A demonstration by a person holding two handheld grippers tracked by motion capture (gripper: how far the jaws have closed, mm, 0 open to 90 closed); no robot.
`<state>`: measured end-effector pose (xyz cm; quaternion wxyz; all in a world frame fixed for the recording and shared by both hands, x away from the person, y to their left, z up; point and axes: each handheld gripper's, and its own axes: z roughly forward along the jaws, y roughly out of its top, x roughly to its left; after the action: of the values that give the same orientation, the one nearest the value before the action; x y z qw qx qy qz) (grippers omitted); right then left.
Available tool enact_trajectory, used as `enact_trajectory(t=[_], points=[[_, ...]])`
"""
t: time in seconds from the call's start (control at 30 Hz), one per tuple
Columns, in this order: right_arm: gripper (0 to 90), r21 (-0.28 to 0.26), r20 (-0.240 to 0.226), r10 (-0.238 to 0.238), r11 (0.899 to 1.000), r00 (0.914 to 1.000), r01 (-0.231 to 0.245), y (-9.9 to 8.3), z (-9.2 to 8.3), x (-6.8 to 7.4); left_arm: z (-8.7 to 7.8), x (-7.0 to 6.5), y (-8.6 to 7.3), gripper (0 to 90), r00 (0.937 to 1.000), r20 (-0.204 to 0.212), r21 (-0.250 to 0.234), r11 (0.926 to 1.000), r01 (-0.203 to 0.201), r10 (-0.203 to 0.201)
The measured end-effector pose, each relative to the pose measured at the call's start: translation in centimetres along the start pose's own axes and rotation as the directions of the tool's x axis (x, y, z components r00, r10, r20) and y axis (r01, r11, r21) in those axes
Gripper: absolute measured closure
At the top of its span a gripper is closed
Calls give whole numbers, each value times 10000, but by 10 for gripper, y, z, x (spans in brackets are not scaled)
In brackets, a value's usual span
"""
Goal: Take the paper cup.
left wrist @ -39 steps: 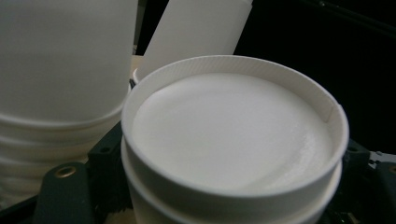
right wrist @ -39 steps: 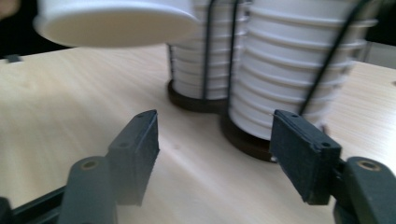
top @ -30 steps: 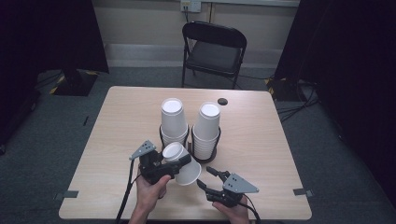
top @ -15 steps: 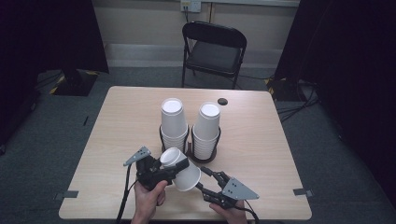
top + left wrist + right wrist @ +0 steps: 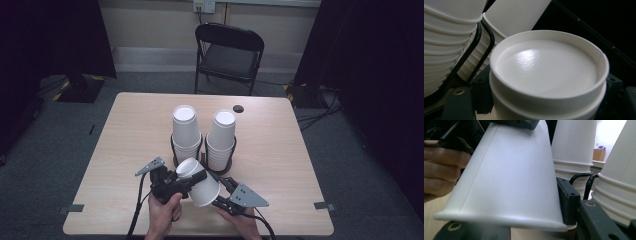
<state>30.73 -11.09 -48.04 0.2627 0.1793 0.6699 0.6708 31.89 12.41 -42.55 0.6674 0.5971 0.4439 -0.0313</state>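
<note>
While clamped near its base by left gripper [image 5: 192, 178], paper cup [image 5: 200, 182] held tilted, right gripper [image 5: 220, 192] jaws just closing around its rim, cup stacks [image 5: 186, 131] behind.

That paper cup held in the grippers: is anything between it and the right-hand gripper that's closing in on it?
Nothing visible does. The paper cup, clamped near its base by the left gripper, already lies between the jaws of the right gripper, which have just been closing. The two cup stacks stand behind.
</note>
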Motion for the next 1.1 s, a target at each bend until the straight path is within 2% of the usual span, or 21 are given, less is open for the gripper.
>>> enact_trajectory(t=[0.1, 0.17, 0.27, 0.43, 0.5, 0.6, 0.73, 1.1], points=[[684, 64, 156, -40, 10000, 9999, 39, 0, 2, -3, 0, 2, 1, 212, 10000, 24, 127, 9999, -11, 11], [742, 116, 170, 28, 9999, 9999, -30, 0, 2, -3, 1, 3, 1, 202, 9998, -42, 150, 9997, -168, 169], [807, 316, 265, -16, 9995, 9996, 8, -1, 2, -3, 0, 1, 1, 176, 9976, -401, 244, 9982, -552, 562], [839, 278, 273, -1, 9996, 9996, -6, -1, 0, -3, -2, 2, 4, 151, 9937, -638, 321, 9954, -904, 923], [842, 248, 268, 10, 9997, 9996, -17, 0, -1, -4, -2, 3, 6, 148, 9938, -558, 417, 9947, -940, 962], [846, 272, 269, 49, 9996, 9996, -56, 1, -2, -3, -2, 3, 5, 144, 9936, -565, 422, 9945, -956, 979], [846, 177, 522, -39, 9998, 9986, 29, 2, -4, -2, -3, 4, 4, 135, 9952, -418, 394, 9954, -870, 886], [844, 174, 605, -137, 9998, 9981, 127, 3, -5, 0, -7, 7, 0, 128, 9952, -254, 229, 9953, -942, 948]])
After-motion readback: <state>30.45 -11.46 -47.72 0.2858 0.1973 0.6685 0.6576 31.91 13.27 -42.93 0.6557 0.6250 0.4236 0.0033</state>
